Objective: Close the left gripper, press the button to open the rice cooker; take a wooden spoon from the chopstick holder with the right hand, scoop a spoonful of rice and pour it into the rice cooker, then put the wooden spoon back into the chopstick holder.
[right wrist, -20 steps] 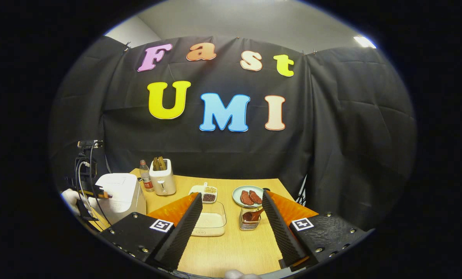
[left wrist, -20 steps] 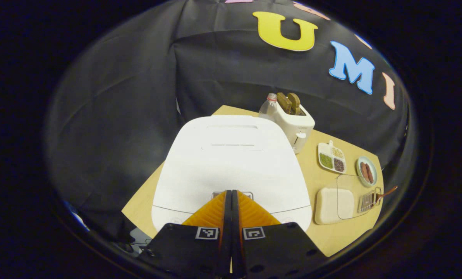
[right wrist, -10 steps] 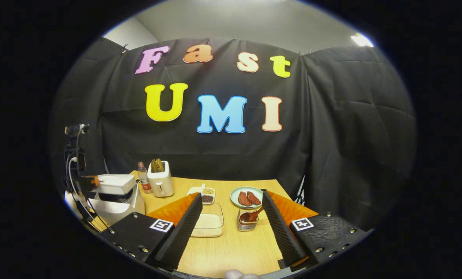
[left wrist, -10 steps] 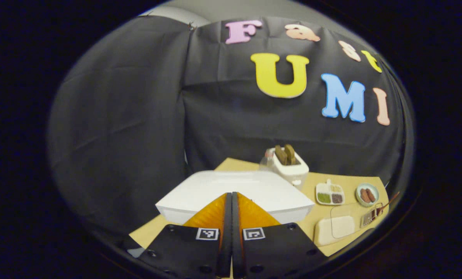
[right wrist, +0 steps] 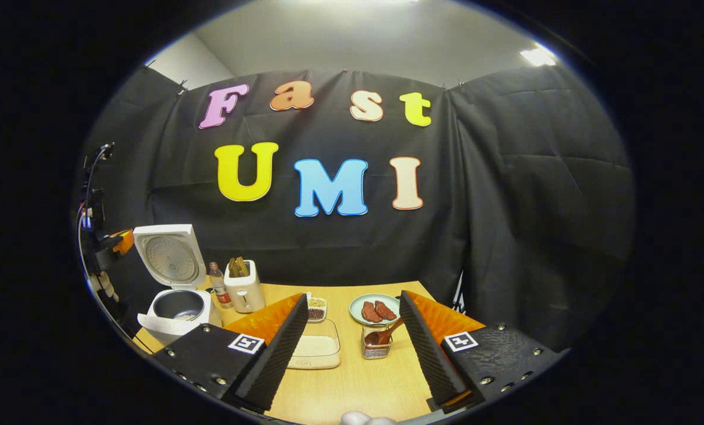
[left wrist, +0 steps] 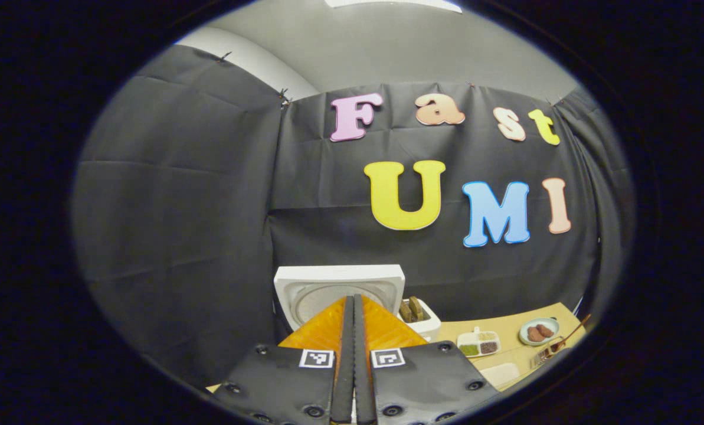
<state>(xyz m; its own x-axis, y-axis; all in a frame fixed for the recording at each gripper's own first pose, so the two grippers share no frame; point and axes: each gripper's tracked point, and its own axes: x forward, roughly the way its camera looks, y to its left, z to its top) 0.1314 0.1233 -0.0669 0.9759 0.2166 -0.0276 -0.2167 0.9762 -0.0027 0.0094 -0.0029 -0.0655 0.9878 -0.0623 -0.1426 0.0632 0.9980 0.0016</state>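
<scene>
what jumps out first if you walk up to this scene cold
The white rice cooker at the table's left end, its lid standing upright and the dark inner pot bare. In the right gripper view, the open right gripper frames a clear tub of rice and a chopstick holder with a wooden spoon. The left gripper is shut, pointing at the raised lid.

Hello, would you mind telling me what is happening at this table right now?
A person is working with two handheld grippers. The rice cooker stands open, its lid upright. The left gripper, fingers shut, hangs in front of the lid. The right gripper is open, aimed at the wooden spoon in the chopstick holder, beside the container of rice. No scooping yet.
</scene>
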